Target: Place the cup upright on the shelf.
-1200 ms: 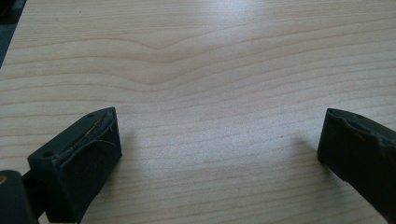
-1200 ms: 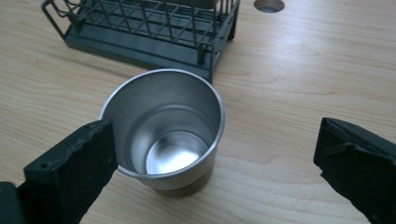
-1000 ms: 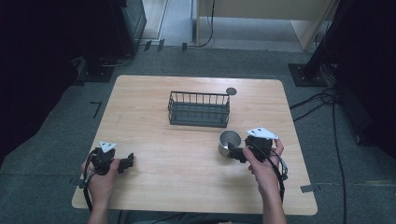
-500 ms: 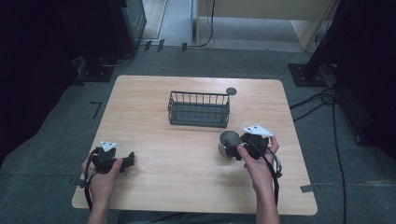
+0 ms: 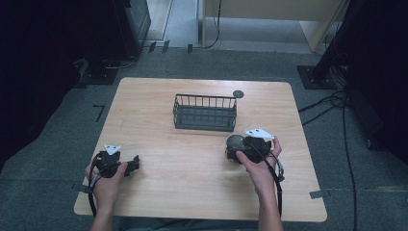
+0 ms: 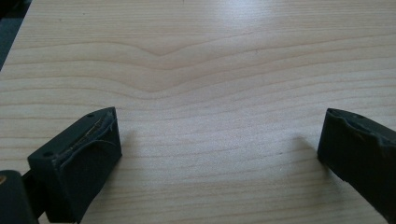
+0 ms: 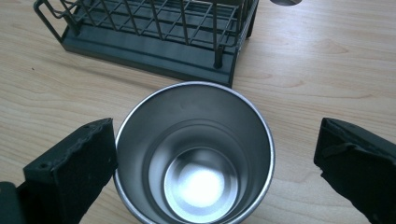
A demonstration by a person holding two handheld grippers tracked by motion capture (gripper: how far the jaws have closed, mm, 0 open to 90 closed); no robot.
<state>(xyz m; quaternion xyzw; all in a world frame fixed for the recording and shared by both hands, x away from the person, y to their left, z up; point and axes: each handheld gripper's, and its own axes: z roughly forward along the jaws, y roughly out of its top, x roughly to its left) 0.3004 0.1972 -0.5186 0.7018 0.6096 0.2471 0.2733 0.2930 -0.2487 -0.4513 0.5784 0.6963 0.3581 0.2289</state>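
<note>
Reaching for the steel cup (image 7: 194, 156) with the right gripper (image 7: 217, 158): jaws spread wide, one on each side of the rim, nothing clamped. In the right gripper view the left jaw stands just beside the cup wall, possibly touching; the right jaw stands clearly apart from it. The cup stands upright, mouth open, empty, on the wooden table (image 5: 159, 192) at the near right, just in front of the right end of the wire basket (image 7: 154, 28).

Judgement on the step: the grasp is not yet made. To do it well, the gripper should be shifted so the cup sits midway between the jaws before closing; otherwise the nearer jaw would likely push the cup sideways. The smooth round wall may slip, so a grip low enough on the wall and a slow squeeze seem wise. The basket lies close beyond the cup, so any lift should clear its wall.

The left gripper (image 5: 118, 163) rests at the near left of the table, jaws wide apart in its own view, bare wood between them, holding nothing.

Count: one steel cup, one wire basket, two grippers, one small dark round disc (image 5: 237, 94) far behind the basket; what it is cannot be told.
</note>
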